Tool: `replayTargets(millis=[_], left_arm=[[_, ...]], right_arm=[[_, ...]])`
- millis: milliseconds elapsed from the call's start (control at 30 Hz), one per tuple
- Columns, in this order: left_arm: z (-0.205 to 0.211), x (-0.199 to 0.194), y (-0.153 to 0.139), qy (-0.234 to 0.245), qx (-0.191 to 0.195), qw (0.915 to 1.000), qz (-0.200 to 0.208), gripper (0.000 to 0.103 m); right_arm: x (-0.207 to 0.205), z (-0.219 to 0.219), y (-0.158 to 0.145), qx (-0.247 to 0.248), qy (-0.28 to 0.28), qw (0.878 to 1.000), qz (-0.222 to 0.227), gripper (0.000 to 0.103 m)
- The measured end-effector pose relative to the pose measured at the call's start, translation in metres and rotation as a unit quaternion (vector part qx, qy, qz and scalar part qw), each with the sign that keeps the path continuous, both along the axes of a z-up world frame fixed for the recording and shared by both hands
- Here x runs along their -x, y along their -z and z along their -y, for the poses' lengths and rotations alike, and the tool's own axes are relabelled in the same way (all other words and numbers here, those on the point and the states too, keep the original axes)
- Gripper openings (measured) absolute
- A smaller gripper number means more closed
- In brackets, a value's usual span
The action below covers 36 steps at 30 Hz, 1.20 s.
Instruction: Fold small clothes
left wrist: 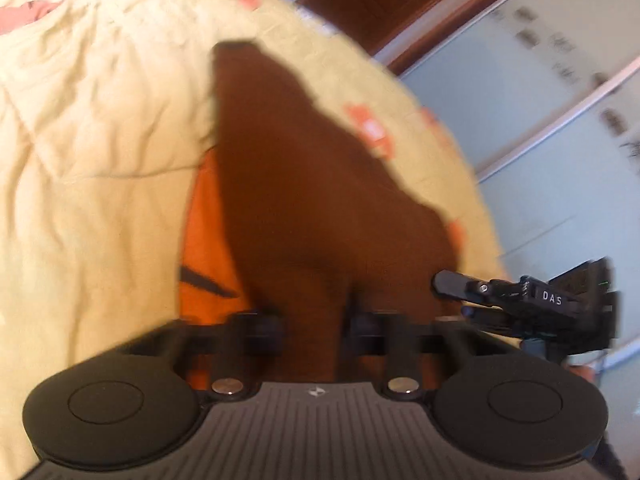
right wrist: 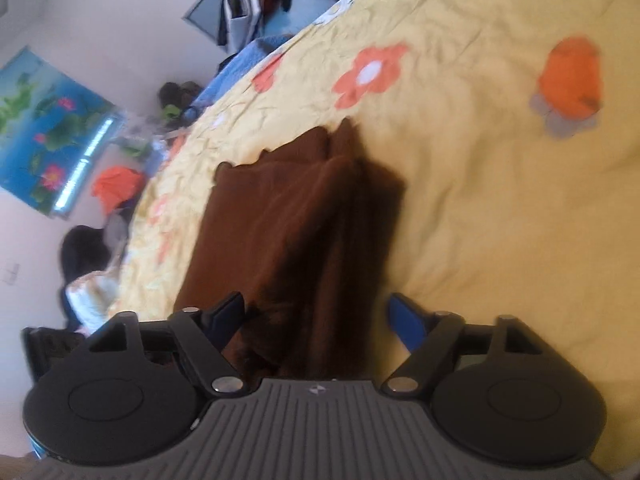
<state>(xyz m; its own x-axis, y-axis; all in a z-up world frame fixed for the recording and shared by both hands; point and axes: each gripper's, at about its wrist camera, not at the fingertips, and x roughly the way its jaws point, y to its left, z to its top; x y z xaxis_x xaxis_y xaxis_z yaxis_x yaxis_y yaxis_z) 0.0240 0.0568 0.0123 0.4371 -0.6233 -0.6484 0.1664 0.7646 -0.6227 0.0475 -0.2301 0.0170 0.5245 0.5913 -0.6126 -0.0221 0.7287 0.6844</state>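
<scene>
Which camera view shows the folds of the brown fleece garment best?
The right wrist view: the brown fleece garment lies there on the yellow flowered bedspread with its stacked layers visible. The left wrist view shows it only as a dark, blurred shape.

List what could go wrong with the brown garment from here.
1. The left gripper pinches only a bunched edge of the brown garment, so cloth may slip out.
2. The right gripper is open around loose folds; closing could catch uneven layers.
3. The yellow bedspread is wrinkled, inviting a crooked fold.

"DAS" on right gripper (left wrist: 452, 296) body.
</scene>
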Motion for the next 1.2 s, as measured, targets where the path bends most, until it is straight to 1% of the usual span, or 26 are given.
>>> replayTargets(millis=[33,100,167,233,300,333,367,400,433,467,533,567,600,633,667,700,733,767,800,900,933,1033,1067,1100,1167,1200], left_arm=[[0.000,0.004,-0.004,-0.003,-0.004,1.0000,0.002,0.020],[-0.003,0.016,-0.018,-0.007,-0.038,0.9989,0.028,0.016],[-0.008,0.025,-0.027,-0.003,-0.068,0.9959,0.059,0.015],[-0.009,0.028,-0.023,0.005,-0.099,0.9937,0.054,0.018],[-0.012,0.033,-0.020,0.001,-0.095,0.9943,0.047,0.023],[-0.015,0.036,-0.019,0.000,-0.085,0.9952,0.047,0.026],[-0.019,0.038,-0.019,0.001,-0.077,0.9960,0.044,0.041],[-0.020,0.041,-0.019,0.001,-0.070,0.9967,0.040,0.069],[-0.025,0.044,-0.018,-0.001,-0.061,0.9973,0.040,0.079],[-0.026,0.047,-0.016,-0.004,-0.056,0.9975,0.042,0.084],[-0.022,0.045,-0.011,0.000,-0.056,0.9972,0.049,0.083],[-0.018,0.044,-0.010,0.005,-0.055,0.9972,0.050,0.082],[-0.013,0.044,-0.010,0.012,-0.049,0.9975,0.049,0.075],[-0.006,0.043,-0.010,0.021,-0.049,0.9975,0.046,0.064],[0.002,0.044,-0.011,0.026,-0.065,0.9965,0.047,0.049],[0.009,0.044,-0.012,0.026,-0.084,0.9947,0.054,0.048],[0.014,0.045,-0.013,0.027,-0.095,0.9935,0.056,0.047],[0.015,0.046,-0.014,0.030,-0.103,0.9927,0.056,0.040],[0.016,0.047,-0.014,0.032,-0.109,0.9921,0.053,0.036],[0.008,0.058,-0.016,0.037,-0.125,0.9896,0.062,0.038],[0.005,0.065,-0.019,0.036,-0.135,0.9876,0.072,0.038],[-0.001,0.097,-0.037,0.028,-0.183,0.9724,0.142,0.042],[-0.001,0.107,-0.044,0.031,-0.192,0.9666,0.167,0.048],[0.001,0.115,-0.050,0.035,-0.194,0.9621,0.189,0.058],[0.011,0.120,-0.059,0.049,-0.191,0.9543,0.225,0.074],[0.021,0.118,-0.060,0.063,-0.193,0.9508,0.234,0.077]], right_arm=[[-0.004,-0.011,0.002,0.004,-0.010,1.000,-0.004,0.051],[-0.005,-0.027,-0.001,0.026,-0.035,0.999,0.010,0.049],[-0.002,-0.041,-0.005,0.038,-0.061,0.997,0.015,0.047],[0.003,-0.051,-0.005,0.044,-0.083,0.995,0.026,0.046],[0.004,-0.047,-0.004,0.039,-0.077,0.996,0.034,0.047],[0.005,-0.041,-0.004,0.025,-0.064,0.997,0.026,0.054],[0.007,-0.035,-0.005,0.013,-0.049,0.999,0.017,0.063],[0.012,-0.029,-0.008,0.006,-0.033,0.999,0.013,0.071],[0.020,-0.022,-0.011,0.000,-0.020,1.000,0.016,0.085],[0.027,-0.018,-0.015,-0.007,-0.017,1.000,0.023,0.094],[0.040,-0.018,-0.020,-0.015,-0.030,0.999,0.029,0.094],[0.043,-0.022,-0.021,-0.011,-0.041,0.999,0.026,0.090],[0.044,-0.028,-0.020,0.004,-0.054,0.998,0.021,0.086],[0.043,-0.036,-0.018,0.024,-0.067,0.997,0.016,0.073],[0.041,-0.045,-0.014,0.044,-0.086,0.995,0.007,0.052],[0.039,-0.053,-0.010,0.062,-0.106,0.992,0.004,0.041],[0.040,-0.059,-0.010,0.089,-0.122,0.988,0.018,0.027],[0.037,-0.062,-0.012,0.113,-0.137,0.984,0.028,0.023],[0.033,-0.061,-0.015,0.123,-0.146,0.981,0.029,0.022],[0.029,-0.054,-0.025,0.160,-0.146,0.975,0.040,0.022],[0.031,-0.052,-0.027,0.153,-0.142,0.977,0.037,0.025],[0.049,-0.055,-0.033,0.176,-0.140,0.973,0.046,0.056],[0.057,-0.056,-0.039,0.191,-0.127,0.972,0.058,0.067],[0.063,-0.052,-0.045,0.191,-0.109,0.973,0.073,0.068],[0.067,-0.045,-0.060,0.171,-0.073,0.977,0.106,0.070],[0.063,-0.046,-0.066,0.168,-0.061,0.977,0.118,0.072]])
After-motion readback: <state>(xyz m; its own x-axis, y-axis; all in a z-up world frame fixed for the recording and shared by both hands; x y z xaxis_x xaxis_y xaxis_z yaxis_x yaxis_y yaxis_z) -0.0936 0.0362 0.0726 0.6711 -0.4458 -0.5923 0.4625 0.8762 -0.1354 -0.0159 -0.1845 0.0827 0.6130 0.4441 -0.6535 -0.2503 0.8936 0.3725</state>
